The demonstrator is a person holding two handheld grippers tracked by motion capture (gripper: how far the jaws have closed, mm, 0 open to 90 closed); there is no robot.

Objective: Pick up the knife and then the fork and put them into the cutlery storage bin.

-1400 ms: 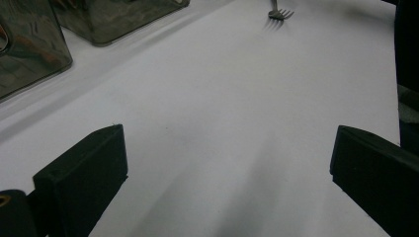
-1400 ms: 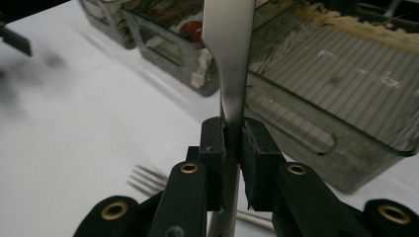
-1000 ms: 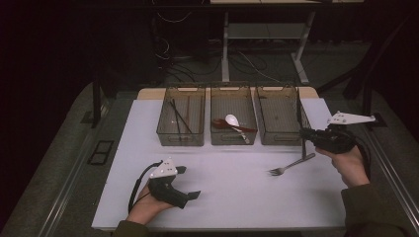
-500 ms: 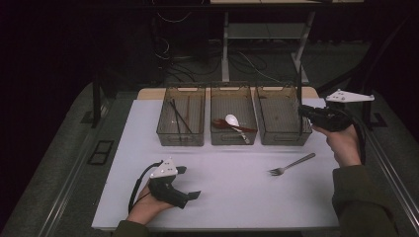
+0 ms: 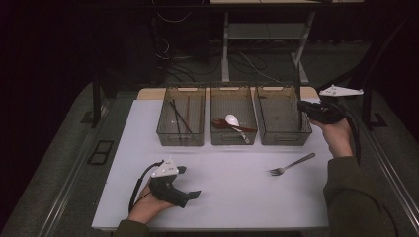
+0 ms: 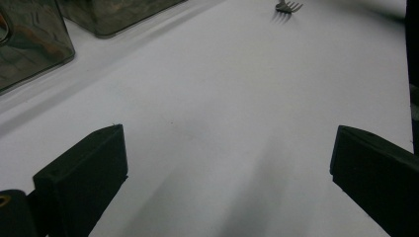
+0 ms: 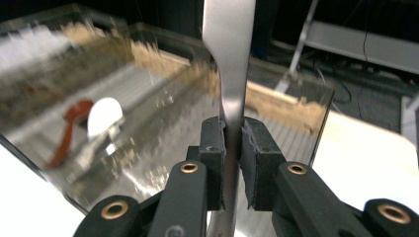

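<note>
— Right hand-held gripper (image 7: 232, 143): pressed together on a flat metal handle (image 7: 230, 64), pads pinching it from both sides, handle rising straight up out of the grip. Which utensil the handle belongs to: cannot tell, working end hidden.

— Seen from above?

— Right hand-held gripper (image 5: 307, 106) raised at the far right end of the row of bins, just beside the right bin (image 5: 281, 132), grey three-cornered plate on top. Utensil too thin and dark to make out there.

— And the left one?

— Left hand-held gripper (image 5: 190, 193) low on the near left of the white worktop (image 5: 237, 197), spread wide, nothing between the black pads (image 6: 84, 173), only bare worktop ahead.

— Other things on the worktop?

— Fork (image 5: 291, 164) lying flat on the right half, tines toward the near left, handle angled toward the far right; tines also at the top edge of the left gripper view (image 6: 288, 6). Well apart from both grippers.

— The bins?

— Three clear bins in a row at the far edge. Left bin (image 5: 181, 140) with dark chopsticks (image 5: 179, 116) lying inside. Middle bin (image 5: 233, 138) with a white spoon (image 5: 233, 121) and a reddish-brown spoon (image 5: 220, 123) side by side; same pair blurred through the clear wall in the right gripper view, white (image 7: 104, 114) beside reddish (image 7: 69, 131). Right bin with nothing discernible on its floor.
</note>
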